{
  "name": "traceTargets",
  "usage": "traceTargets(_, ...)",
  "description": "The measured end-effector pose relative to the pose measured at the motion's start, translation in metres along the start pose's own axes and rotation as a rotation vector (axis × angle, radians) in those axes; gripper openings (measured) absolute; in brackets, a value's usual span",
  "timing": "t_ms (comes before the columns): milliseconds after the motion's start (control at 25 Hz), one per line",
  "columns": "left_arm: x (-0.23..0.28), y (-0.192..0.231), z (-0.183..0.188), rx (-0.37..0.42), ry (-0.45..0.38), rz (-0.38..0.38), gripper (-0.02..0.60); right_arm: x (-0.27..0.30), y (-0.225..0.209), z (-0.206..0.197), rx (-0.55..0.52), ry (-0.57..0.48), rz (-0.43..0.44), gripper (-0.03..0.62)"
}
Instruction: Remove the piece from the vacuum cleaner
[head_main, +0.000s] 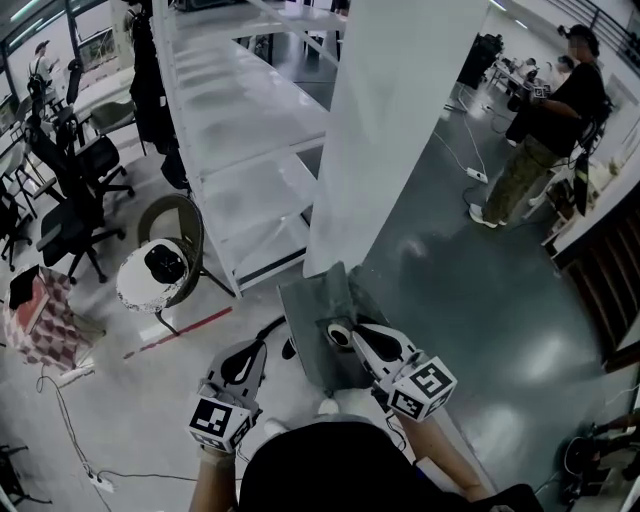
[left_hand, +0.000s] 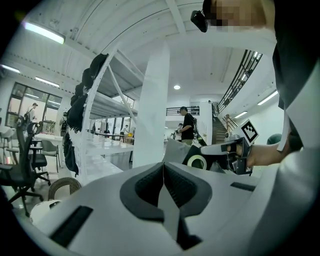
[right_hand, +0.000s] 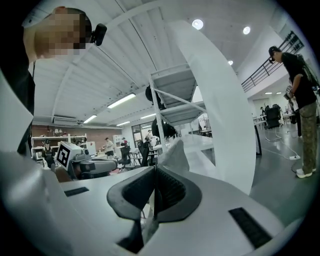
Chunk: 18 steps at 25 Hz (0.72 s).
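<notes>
A flat grey sheet-like piece (head_main: 312, 322) hangs in front of me, pinched at its right side by my right gripper (head_main: 340, 335), which is shut on it. In the right gripper view, the piece (right_hand: 175, 150) sticks up beyond the closed jaws of that gripper (right_hand: 154, 195). My left gripper (head_main: 262, 340) is just left of the piece, shut, with nothing visible between its pads (left_hand: 163, 190). From the left gripper view, the piece (left_hand: 172, 150) and the right gripper (left_hand: 220, 155) are to the right. A round white thing with a black centre (head_main: 155, 270), possibly the vacuum cleaner, rests on a tan chair.
A white shelving rack (head_main: 250, 150) and a broad white pillar (head_main: 390, 120) stand ahead. Black office chairs (head_main: 70, 200) crowd the left, beside a checked stool (head_main: 45, 320). A person (head_main: 550, 120) stands at far right. A cable and power strip (head_main: 100, 482) lie on the floor.
</notes>
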<state>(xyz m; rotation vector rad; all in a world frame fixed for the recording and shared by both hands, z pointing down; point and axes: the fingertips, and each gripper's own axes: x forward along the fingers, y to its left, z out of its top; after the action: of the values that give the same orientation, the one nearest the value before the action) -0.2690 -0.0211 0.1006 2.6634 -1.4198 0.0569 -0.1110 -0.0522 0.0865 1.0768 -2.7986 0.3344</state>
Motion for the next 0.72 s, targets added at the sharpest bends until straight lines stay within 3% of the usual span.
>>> traceTargets(720,-0.007,0.009,-0.011,0.021,0.016,0.038,0.018,0.014,0.000,-0.003,0.033,-0.002,0.044,0.046)
